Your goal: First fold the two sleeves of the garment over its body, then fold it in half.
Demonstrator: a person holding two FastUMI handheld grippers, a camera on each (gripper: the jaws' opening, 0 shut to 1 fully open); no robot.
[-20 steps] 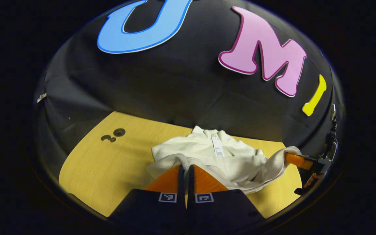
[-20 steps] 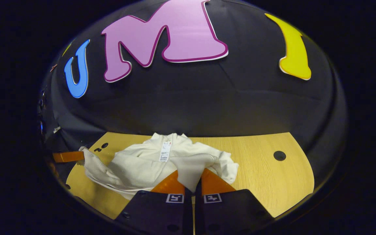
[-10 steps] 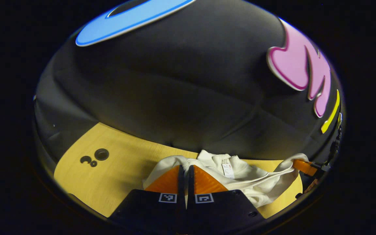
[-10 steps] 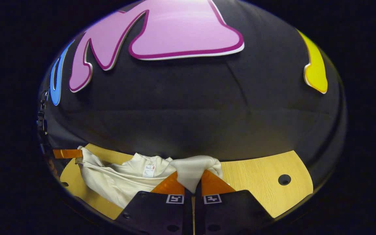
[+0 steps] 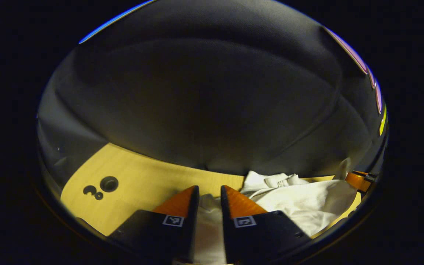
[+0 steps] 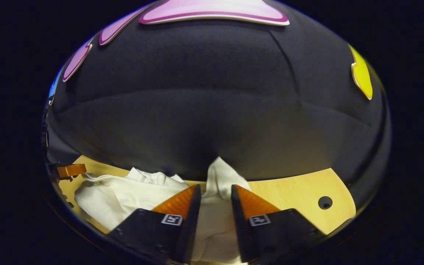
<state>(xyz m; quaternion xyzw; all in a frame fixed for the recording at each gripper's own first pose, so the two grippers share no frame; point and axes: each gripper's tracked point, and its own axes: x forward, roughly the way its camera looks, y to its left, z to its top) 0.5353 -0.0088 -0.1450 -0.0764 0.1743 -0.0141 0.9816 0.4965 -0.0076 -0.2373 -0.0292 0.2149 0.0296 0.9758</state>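
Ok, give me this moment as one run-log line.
stage: half fold laid down | left gripper: open, cloth between fingers | right gripper: open, cloth between fingers | garment: bunched on table

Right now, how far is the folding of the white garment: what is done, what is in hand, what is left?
Done, as far as shown: the garment lies bunched near the far edge of the table, its hem brought up toward the collar, so the half fold looks made. In hand: both grippers stand open, the left gripper and the right gripper, with cloth between the fingers. Left: draw both grippers away and smooth the fold. Whether the sleeves lie neatly inside, I cannot tell.
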